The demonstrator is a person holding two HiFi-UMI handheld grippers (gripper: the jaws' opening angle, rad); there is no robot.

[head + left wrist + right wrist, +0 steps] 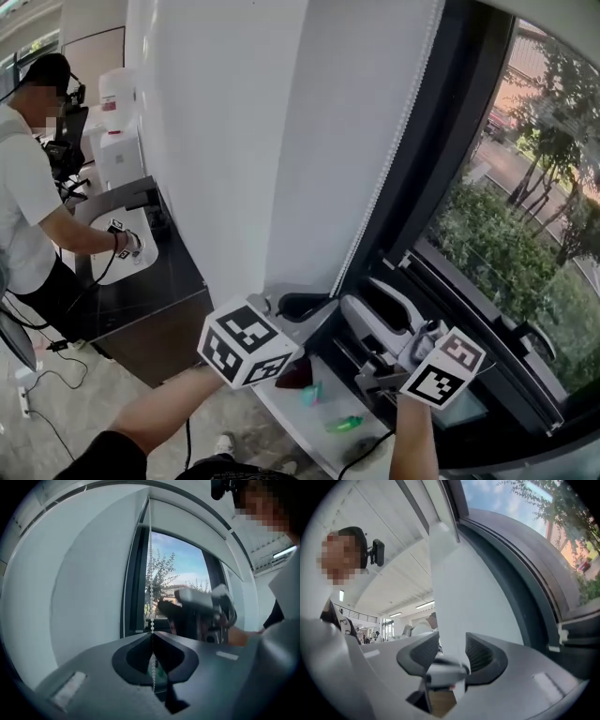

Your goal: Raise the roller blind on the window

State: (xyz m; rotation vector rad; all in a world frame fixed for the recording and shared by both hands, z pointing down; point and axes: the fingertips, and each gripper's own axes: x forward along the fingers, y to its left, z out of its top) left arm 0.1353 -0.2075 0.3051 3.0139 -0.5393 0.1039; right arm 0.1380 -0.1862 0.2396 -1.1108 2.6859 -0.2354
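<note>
The white bead chain (394, 159) runs down the edge of the white wall beside the dark window frame. In the left gripper view the chain (150, 573) hangs straight into my left gripper (152, 633), whose jaws are pinched together on it. The roller blind (192, 517) shows as a white band across the top of the window. In the head view my left gripper (314, 302) is at the chain's lower end. My right gripper (380, 292) is just right of it, by the frame. Its jaws (449, 644) stand wide apart, with a white upright strip (445, 583) behind the gap and no chain in sight there.
A white sill (281, 412) below the grippers carries small green and red items. The dark window frame (469, 309) and glass with trees lie to the right. At the left a person (28, 197) works at a dark counter (150, 281). Cables lie on the floor.
</note>
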